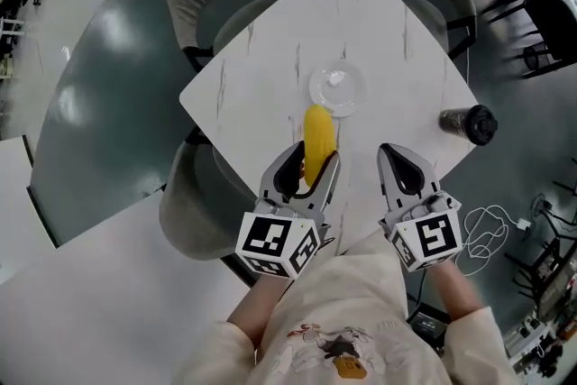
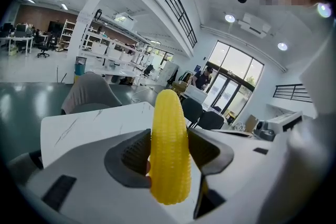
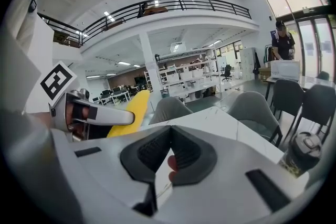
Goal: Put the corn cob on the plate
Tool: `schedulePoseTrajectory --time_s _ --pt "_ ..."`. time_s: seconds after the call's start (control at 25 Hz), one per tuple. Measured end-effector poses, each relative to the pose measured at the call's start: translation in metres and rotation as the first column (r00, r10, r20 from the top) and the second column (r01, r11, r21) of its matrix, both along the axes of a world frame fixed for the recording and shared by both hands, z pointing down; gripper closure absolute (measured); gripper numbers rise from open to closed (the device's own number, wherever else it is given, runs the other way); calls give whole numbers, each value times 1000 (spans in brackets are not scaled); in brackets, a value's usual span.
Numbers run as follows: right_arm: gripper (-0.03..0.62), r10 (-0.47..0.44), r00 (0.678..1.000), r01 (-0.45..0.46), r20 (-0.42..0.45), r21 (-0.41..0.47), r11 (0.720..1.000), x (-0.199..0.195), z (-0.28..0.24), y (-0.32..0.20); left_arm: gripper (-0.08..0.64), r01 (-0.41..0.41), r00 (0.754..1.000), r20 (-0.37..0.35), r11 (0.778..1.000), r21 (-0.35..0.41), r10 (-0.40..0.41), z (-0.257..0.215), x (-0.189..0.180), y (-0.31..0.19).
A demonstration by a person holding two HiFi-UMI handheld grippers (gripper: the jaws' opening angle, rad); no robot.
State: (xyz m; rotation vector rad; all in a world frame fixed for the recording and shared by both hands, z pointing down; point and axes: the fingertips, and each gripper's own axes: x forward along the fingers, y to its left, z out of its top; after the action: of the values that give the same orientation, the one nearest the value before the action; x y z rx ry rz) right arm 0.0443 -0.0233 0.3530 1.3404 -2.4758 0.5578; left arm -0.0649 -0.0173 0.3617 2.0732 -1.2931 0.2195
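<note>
Yellow corn cob [image 1: 317, 132] clamped in left gripper [image 1: 313, 160], near plate [image 1: 338, 90].

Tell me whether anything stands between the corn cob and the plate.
Nothing visible does. The corn cob, clamped in the left tongs, points toward the plate, and in the head view its far tip already meets the plate's near rim. The dark cup stands well off to the right, near the table's corner.

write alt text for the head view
The left gripper holds a yellow corn cob over a white marble-patterned table, its far end by a clear round plate. The right gripper is shut and empty beside it.
</note>
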Motion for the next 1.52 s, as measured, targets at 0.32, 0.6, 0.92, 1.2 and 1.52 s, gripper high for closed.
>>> schedulePoseTrajectory --time_s 0.32,0.6,0.92,1.2,1.52 --pt "591 -30 999 29 -30 -13 999 1 46 -39 330 -10 1000 8 999 -35 11 46 16 -39" --pt "591 -55 998 54 -35 -40 998 -7 90 -66 330 -4 1000 28 997 -78 6 90 21 -68" --pt "591 -68 997 66 -26 -71 995 -7 139 -85 330 10 998 66 994 -108 -3 138 26 -90" --pt "591 -57 998 55 -17 -120 991 -5 166 -93 330 15 995 96 986 -165 1 169 25 -105" --pt "591 -52 999 52 4 -142 988 -1 187 -101 330 30 991 130 978 -205 -3 199 32 -117"
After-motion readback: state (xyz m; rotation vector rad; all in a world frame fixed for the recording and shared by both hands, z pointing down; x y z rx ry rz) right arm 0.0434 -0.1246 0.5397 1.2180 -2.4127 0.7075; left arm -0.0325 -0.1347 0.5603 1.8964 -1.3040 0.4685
